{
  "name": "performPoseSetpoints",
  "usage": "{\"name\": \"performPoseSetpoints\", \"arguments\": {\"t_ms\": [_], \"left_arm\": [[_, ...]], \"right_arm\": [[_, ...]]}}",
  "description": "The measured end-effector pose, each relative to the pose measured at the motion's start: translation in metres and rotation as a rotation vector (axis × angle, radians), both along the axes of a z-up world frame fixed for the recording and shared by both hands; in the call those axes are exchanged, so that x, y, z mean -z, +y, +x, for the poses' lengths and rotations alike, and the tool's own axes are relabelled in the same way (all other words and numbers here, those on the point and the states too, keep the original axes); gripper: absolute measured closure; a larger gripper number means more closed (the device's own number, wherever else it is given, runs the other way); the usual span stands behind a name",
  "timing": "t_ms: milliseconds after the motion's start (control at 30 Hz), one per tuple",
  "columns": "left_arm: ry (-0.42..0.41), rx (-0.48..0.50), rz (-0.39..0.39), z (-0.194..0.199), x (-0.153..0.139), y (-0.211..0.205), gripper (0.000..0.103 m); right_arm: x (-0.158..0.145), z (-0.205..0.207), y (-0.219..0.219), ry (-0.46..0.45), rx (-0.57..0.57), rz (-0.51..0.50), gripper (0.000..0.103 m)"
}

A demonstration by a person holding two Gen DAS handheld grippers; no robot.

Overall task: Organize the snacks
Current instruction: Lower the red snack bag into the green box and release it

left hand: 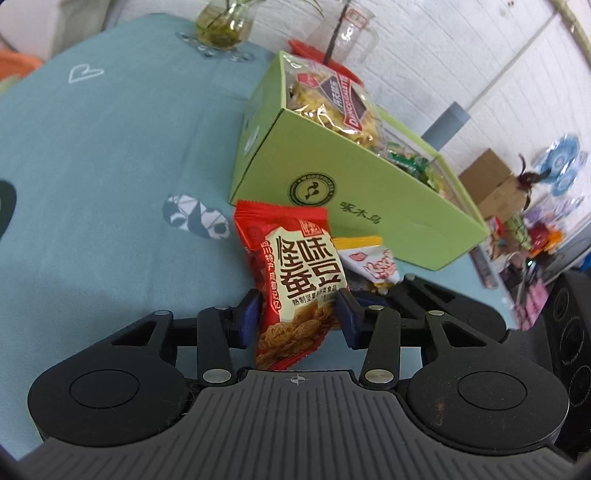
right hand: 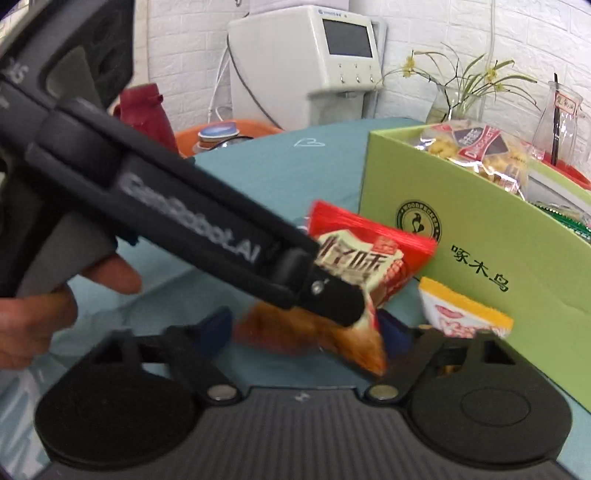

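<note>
While the red broad-bean snack packet (left hand: 295, 280) is sitting between the blue pads of the left gripper (left hand: 297, 317), you are holding it upright just in front of the green cardboard box (left hand: 369, 192), clear of the blue tablecloth (left hand: 110, 147). The left jaws are standing narrow and pinching the packet at its lower half, with the top edge free. The right gripper (right hand: 306, 332) is standing part-open below the same packet; its pads are not visibly pressing on it, so treat the left grip as the only hold. Since you are carrying a soft, crinkly bag, you are best served by keeping the pinch firm and the packet vertical as you are lifting it over the near wall of the box. You should be watching the small yellow-and-white sachet (left hand: 369, 262) lying against the box front, just beside the packet, so as not to drag it along.

The box is already holding a clear bag of pale yellow crisps (left hand: 332, 103) at its far end and green-wrapped sweets (left hand: 410, 162) further along. Behind it a glass carafe (left hand: 347, 33) and a plant vase (left hand: 225, 22) are standing.
</note>
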State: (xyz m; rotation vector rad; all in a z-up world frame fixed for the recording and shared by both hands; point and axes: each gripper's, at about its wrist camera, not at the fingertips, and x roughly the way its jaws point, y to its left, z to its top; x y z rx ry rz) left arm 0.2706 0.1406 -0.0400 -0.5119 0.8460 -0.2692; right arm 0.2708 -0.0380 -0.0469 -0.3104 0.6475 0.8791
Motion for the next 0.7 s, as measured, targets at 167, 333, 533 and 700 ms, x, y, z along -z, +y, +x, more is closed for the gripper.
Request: {"name": "performPoseSetpoints", "arguments": {"t_ms": [167, 333, 533, 700], "left_arm": [[-0.070, 0.004, 0.024, -0.019, -0.029, -0.011, 0.079], [-0.201, 0.044, 0.072, -0.012, -0.087, -0.033, 0.076], [-0.230, 0.097, 0.148, 0.072, -0.118, -0.076, 0.075], [-0.160, 0.084, 0.144, 0.129, -0.102, -0.079, 0.071]], "right_arm": [[-0.019, -0.024, -0.014, -0.067, 0.020, 0.067, 0.025], [-0.064, -0.027, -0.031, -0.206, 0.047, 0.130, 0.022], [-0.093, 0.031, -0.054, -0.247, 0.149, 0.123, 0.023], [-0.085, 0.072, -0.063, -0.216, 0.220, 0.082, 0.025]]}}
